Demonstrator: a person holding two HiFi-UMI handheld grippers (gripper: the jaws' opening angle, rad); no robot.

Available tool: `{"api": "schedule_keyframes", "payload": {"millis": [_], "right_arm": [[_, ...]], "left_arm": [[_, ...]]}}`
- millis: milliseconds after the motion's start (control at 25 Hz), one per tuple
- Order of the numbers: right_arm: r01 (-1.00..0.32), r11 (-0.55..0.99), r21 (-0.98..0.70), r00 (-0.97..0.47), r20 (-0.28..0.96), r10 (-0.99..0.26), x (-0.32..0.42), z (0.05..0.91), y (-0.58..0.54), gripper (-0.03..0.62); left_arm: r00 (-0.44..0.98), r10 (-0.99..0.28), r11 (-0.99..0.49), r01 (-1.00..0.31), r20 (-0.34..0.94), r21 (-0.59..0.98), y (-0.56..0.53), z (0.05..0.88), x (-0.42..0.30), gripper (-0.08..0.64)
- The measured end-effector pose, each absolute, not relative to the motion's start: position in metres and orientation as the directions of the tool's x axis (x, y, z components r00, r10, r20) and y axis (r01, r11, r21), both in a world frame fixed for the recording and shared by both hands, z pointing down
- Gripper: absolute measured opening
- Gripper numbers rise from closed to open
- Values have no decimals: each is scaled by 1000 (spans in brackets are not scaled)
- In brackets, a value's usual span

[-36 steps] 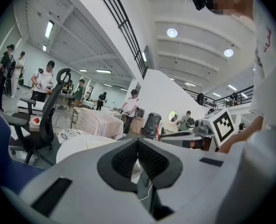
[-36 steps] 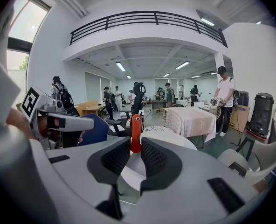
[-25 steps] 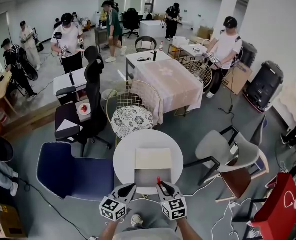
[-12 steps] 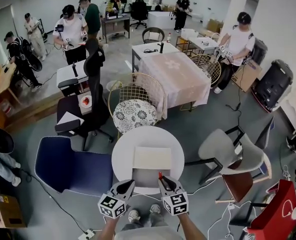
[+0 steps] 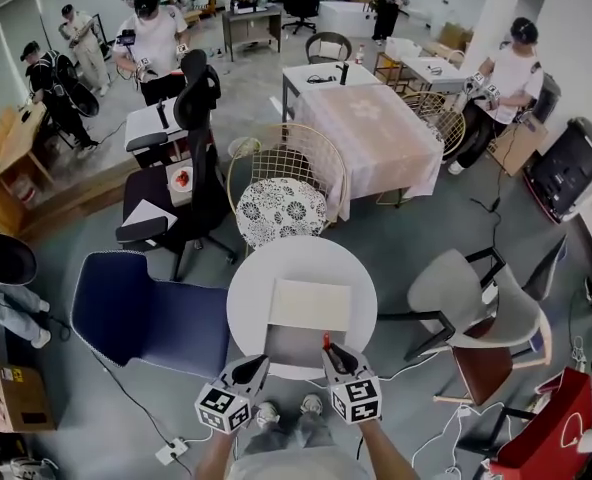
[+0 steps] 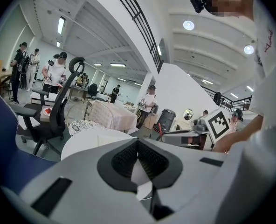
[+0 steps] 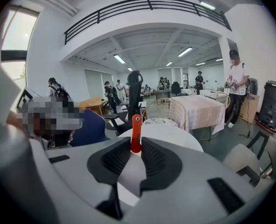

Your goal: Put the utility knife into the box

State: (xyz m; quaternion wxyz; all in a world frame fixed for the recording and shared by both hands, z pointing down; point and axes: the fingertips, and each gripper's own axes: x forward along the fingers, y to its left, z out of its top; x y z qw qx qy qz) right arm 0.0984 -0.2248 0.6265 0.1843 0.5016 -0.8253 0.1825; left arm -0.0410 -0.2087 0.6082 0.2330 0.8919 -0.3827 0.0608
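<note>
Hardly anything has moved since the earlier frames: both grippers sit at the same near edge of the round white table [image 5: 251, 283], the right one nudged a touch forward, and our head view has drifted so the table sits slightly higher in the frame. We see the right gripper [image 5: 329, 354] clamped on the orange-red plastic utility knife [image 5: 326, 341]. In the right gripper view its jaws [image 7: 135, 146] pinch the lower end of the knife [image 7: 136, 127], which stands upright out past the fingertips, eyelet end on top. The left gripper [image 5: 260, 365] is just beside the right one, to its left. In its own view the left gripper [image 6: 138, 144] has its jaws together with nothing between them, so we call it closed and empty. The open pale cardboard box [image 5: 309, 306] lies on the table just ahead of and below the right gripper, with its lid flap on the far side and its open tray nearest the jaws. Progress as we judge it: pick-up done, the knife is carried and near the box but not in it, still above the near rim. Left to do: move the knife over the tray, lower it, let go and pull back. We cannot tell from these views whether the box already holds anything.
</note>
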Motion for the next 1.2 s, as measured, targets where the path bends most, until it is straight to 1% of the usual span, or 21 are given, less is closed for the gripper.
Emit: {"api": "schedule_keyframes", "payload": {"millis": [360, 600, 840, 1080, 1200], "right_arm": [[-889, 425, -168, -441, 559, -702, 94, 665, -203, 78], [-875, 441, -199, -463, 609, -644, 86, 693, -179, 80], [-872, 437, -218, -466, 639, -612, 89, 715, -167, 80], [-871, 442, -212, -462, 657, -596, 97, 724, -164, 79], [-860, 478, -177, -460, 675, -577, 97, 731, -166, 78]], "left_arm": [[686, -651, -560, -723, 326, 404, -203, 629, -41, 12], [690, -626, -537, -719, 364, 441, -186, 654, -37, 12], [693, -605, -515, -716, 392, 471, -172, 678, -31, 12], [691, -604, -507, -717, 397, 478, -167, 685, -29, 12], [686, -610, -502, -721, 396, 477, -168, 685, -30, 12]]}}
